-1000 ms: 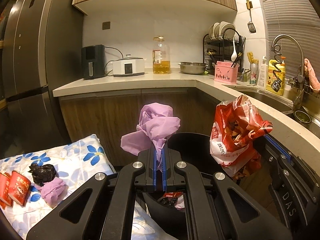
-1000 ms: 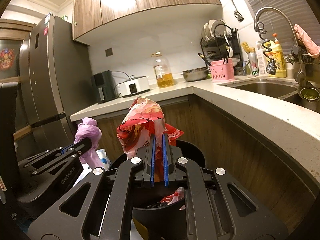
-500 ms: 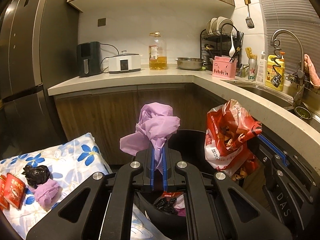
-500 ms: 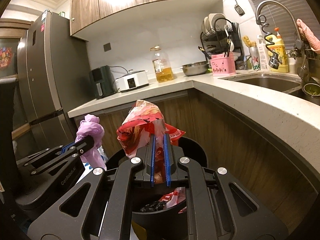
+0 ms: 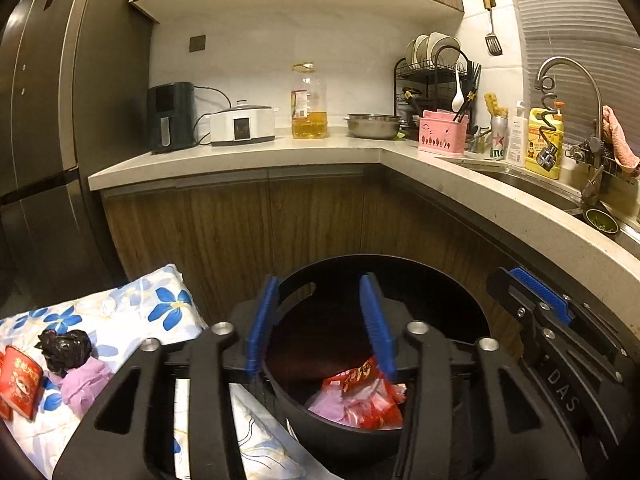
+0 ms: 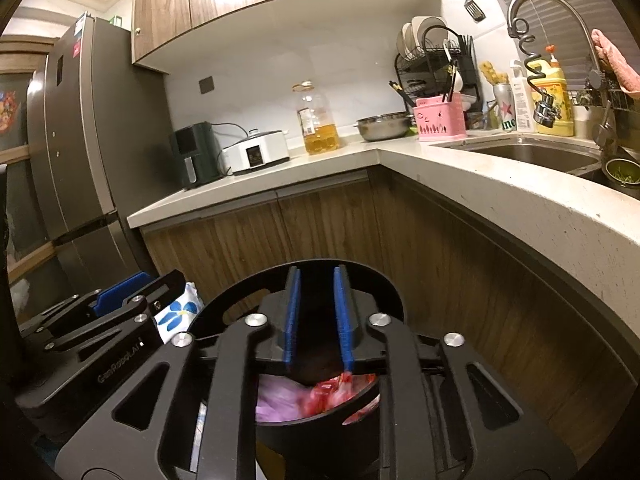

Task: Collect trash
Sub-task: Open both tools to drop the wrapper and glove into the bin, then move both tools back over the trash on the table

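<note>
Both bags having dropped since a moment ago, black trash bin sitting below both, left hand-held gripper gaping wide and empty, right hand-held gripper parted and empty, red snack bag and purple bag lying inside the bin.

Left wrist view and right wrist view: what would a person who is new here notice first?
First, the two open claws with blue pads, left claw and right claw, both above a black trash bin on the floor beside the counter. Inside the bin lie a red snack wrapper and a crumpled purple bag. To the left, on a flowered cloth, more trash waits: a black wad, a purple wad and a red cup.
</note>
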`<state>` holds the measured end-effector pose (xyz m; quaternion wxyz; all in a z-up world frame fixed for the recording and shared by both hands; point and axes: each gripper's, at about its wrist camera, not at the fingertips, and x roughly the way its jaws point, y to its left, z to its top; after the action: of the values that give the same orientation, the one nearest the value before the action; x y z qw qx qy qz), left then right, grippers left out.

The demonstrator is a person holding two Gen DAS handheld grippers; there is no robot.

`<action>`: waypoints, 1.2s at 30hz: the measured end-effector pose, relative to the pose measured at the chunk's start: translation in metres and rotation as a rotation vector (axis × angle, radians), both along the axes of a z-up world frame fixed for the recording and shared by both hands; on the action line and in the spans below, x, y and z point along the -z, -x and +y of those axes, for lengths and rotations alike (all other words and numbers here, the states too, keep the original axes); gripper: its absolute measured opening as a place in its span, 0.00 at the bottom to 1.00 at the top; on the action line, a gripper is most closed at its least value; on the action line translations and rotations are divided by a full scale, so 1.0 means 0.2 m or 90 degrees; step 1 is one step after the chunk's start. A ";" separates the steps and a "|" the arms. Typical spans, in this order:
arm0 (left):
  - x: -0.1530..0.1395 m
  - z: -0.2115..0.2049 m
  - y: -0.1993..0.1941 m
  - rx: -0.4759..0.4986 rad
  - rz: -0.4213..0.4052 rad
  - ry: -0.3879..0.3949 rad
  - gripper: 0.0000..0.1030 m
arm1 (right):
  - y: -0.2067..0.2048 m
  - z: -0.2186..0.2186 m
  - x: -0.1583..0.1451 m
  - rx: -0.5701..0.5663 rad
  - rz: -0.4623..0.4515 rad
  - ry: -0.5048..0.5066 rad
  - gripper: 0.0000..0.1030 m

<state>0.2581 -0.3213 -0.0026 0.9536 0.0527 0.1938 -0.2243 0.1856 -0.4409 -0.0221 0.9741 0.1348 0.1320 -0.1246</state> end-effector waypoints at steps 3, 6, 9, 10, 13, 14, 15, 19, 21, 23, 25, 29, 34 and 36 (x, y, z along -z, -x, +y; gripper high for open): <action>0.01 0.03 0.00 -0.011 0.004 0.006 0.54 | 0.01 -0.01 0.01 0.006 0.001 -0.003 0.35; 0.01 0.08 0.00 -0.030 0.012 0.016 0.63 | 0.03 -0.02 0.00 0.010 0.001 -0.004 0.43; 0.02 0.14 0.01 -0.056 0.020 0.017 0.72 | 0.04 0.00 0.00 0.009 0.007 0.000 0.54; 0.02 0.16 0.02 -0.062 0.019 0.014 0.74 | 0.05 0.01 0.00 0.007 0.010 0.002 0.59; 0.02 0.22 0.07 -0.088 0.011 0.004 0.83 | 0.07 0.04 -0.01 -0.001 0.012 0.012 0.71; 0.02 0.24 0.09 -0.099 0.008 0.005 0.84 | 0.08 0.06 -0.02 -0.003 0.011 0.017 0.73; 0.02 0.27 0.11 -0.107 0.005 0.005 0.85 | 0.10 0.07 -0.02 -0.003 0.010 0.021 0.75; 0.04 0.37 0.17 -0.147 0.002 -0.004 0.93 | 0.14 0.12 -0.02 -0.017 0.016 0.014 0.82; 0.04 0.44 0.21 -0.172 0.006 0.000 0.93 | 0.16 0.16 -0.01 -0.024 0.020 0.017 0.82; 0.05 0.49 0.24 -0.186 0.005 0.002 0.94 | 0.18 0.19 -0.01 -0.027 0.020 0.022 0.82; 0.07 0.56 0.28 -0.201 0.006 0.000 0.94 | 0.21 0.22 -0.02 -0.030 0.017 0.024 0.82; 0.09 0.68 0.35 -0.224 0.013 0.009 0.94 | 0.24 0.30 -0.02 -0.037 0.015 0.021 0.82; 0.10 0.82 0.41 -0.254 0.012 0.018 0.94 | 0.25 0.42 -0.02 -0.061 0.014 0.026 0.82; 0.10 0.88 0.43 -0.270 0.007 0.016 0.94 | 0.25 0.48 -0.01 -0.072 0.014 0.031 0.82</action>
<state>0.1727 -0.1459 -0.0226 0.9789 -0.0022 0.2031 -0.0214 0.1351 -0.3445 -0.0195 0.9810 0.1020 0.1472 -0.0742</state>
